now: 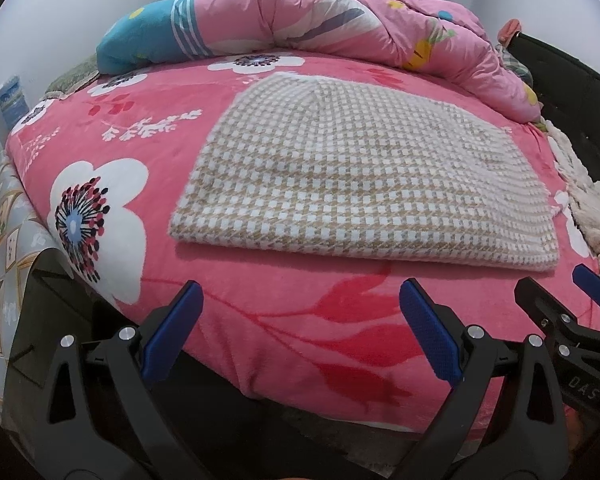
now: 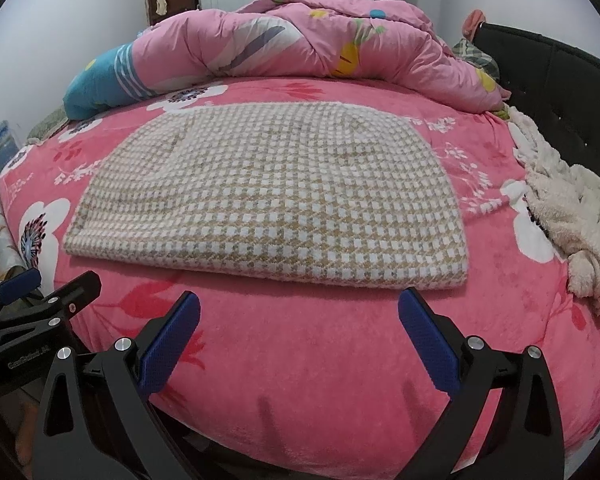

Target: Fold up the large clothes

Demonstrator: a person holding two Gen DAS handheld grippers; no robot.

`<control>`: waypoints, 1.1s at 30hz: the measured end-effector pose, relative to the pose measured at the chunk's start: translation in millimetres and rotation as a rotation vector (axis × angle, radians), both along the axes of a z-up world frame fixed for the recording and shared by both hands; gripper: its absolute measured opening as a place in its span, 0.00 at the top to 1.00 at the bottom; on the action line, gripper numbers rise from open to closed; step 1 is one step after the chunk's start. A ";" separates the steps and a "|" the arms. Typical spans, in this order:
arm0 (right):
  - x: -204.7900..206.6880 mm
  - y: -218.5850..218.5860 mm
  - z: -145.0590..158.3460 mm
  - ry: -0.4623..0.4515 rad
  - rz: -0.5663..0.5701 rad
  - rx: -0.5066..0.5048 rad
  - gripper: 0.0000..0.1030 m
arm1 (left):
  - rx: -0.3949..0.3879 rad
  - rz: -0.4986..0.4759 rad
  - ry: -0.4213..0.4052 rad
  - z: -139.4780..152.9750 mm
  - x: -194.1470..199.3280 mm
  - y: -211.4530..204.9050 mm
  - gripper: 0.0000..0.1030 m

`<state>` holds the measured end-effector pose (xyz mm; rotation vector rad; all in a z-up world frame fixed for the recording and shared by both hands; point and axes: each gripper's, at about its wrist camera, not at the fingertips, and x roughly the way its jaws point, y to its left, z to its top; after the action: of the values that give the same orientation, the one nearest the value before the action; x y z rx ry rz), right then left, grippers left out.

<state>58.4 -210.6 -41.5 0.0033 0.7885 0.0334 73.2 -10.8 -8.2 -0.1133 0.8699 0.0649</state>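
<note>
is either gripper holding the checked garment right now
No, the left gripper and right gripper both hang open over the pink blanket, short of the folded checked garment.

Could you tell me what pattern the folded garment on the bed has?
Beige-and-white houndstooth check on the folded garment; clearest in the right wrist view.

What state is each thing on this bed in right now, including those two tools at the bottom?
Checked garment: folded flat, lying on the bed, untouched.
Pink quilt: bunched up at the far side.
Cream fleece blanket: crumpled at the right edge.
Floral bedspread: spread over the mattress.
Left tool: open, holding nothing.
Right tool: open, holding nothing.
</note>
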 end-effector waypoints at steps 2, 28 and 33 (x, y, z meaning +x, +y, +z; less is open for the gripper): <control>1.0 -1.8 -0.7 0.001 0.002 -0.001 0.06 | 0.000 -0.001 0.000 0.1 0.2 0.3 0.08; 2.5 -0.8 -4.6 0.007 0.008 -0.016 0.06 | 0.012 0.004 -0.005 2.5 1.3 3.7 0.08; 3.3 -0.2 -4.8 0.008 0.009 -0.018 0.06 | 0.018 0.009 -0.006 2.0 1.6 3.6 0.08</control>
<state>61.7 -210.8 -46.3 -0.0177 0.7969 0.0348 74.8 -7.1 -6.2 -0.1006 0.8626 0.0805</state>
